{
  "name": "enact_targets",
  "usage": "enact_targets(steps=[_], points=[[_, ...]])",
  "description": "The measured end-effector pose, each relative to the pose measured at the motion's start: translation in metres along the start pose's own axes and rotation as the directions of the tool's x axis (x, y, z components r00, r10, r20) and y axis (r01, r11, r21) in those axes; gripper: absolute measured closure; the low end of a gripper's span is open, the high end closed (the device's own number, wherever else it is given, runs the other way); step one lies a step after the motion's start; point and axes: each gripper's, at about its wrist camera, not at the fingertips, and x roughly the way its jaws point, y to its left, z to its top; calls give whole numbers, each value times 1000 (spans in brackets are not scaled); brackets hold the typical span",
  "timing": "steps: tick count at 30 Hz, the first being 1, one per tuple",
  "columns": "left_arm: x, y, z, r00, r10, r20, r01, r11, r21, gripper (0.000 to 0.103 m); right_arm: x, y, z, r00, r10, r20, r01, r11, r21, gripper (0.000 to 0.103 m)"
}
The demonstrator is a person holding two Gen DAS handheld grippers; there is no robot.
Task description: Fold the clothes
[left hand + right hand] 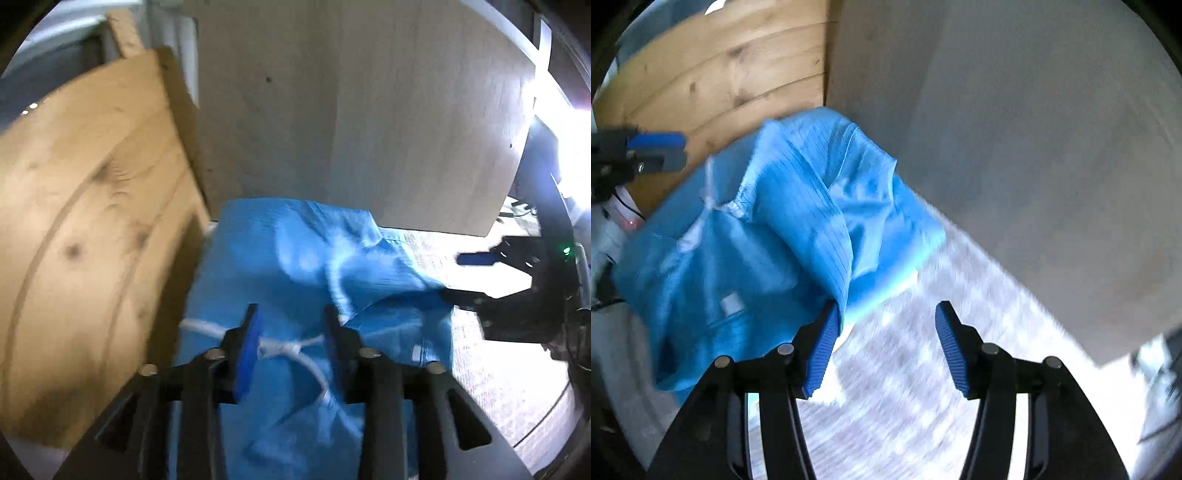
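Observation:
A blue garment with a white drawstring lies bunched on a pale patterned surface; in the right wrist view the garment fills the left half. My left gripper is open, its fingers straddling the drawstring knot just above the cloth. My right gripper is open, with its left pad touching the garment's raised edge and nothing between the pads. The right gripper also shows at the right of the left wrist view.
A knotty wooden panel stands on the left, close to the garment. A plain grey board stands behind it. Bright glare and dark equipment sit at the far right. The patterned surface extends below the right gripper.

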Motion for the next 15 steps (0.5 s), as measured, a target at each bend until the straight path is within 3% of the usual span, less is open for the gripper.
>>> enact_targets(steps=[3, 5, 9, 15], points=[[-29, -4, -16, 999, 27, 16, -27, 1000, 0, 48, -29, -6, -24, 999, 31, 41, -37, 988, 147, 46], [-43, -7, -30, 999, 31, 23, -30, 1000, -6, 41, -46, -8, -43, 999, 10, 37, -18, 975, 219, 37], [-69, -18, -56, 999, 15, 41, -15, 1000, -11, 33, -68, -2, -66, 999, -9, 48, -4, 965, 262, 37], [-102, -37, -85, 999, 34, 42, -34, 999, -10, 30, -100, 8, -101, 997, -38, 63, 15, 946, 325, 37]])
